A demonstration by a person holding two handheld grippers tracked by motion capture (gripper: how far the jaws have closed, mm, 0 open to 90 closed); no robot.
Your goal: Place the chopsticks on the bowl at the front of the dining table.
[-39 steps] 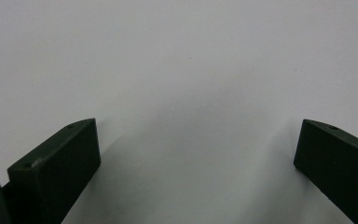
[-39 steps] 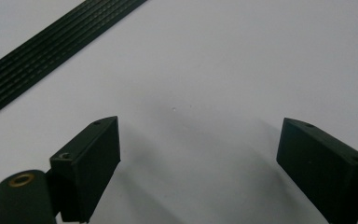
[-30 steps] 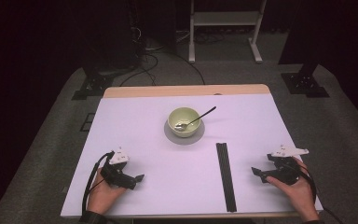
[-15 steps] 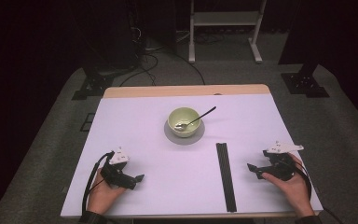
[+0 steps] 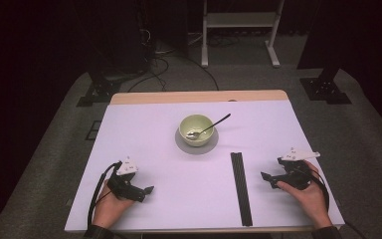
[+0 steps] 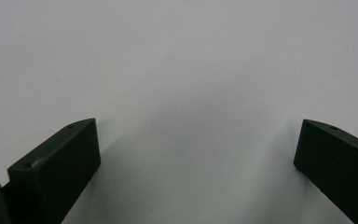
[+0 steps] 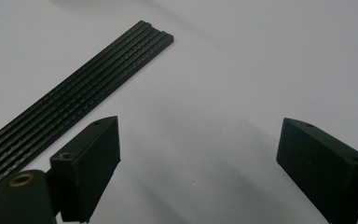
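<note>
White table (image 5: 144, 129): saucer (image 5: 181, 145), black strip (image 5: 240, 186).

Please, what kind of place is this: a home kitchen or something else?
Probably a lab or studio set up for recording, not a kitchen: the white table stands on grey carpet in a dark room, with cables and equipment stands behind it.

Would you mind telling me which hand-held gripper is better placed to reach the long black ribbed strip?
The right hand-held gripper: it sits open just beside the long black ribbed strip, jaws pointing toward it. The left hand-held gripper lies farther off.
</note>
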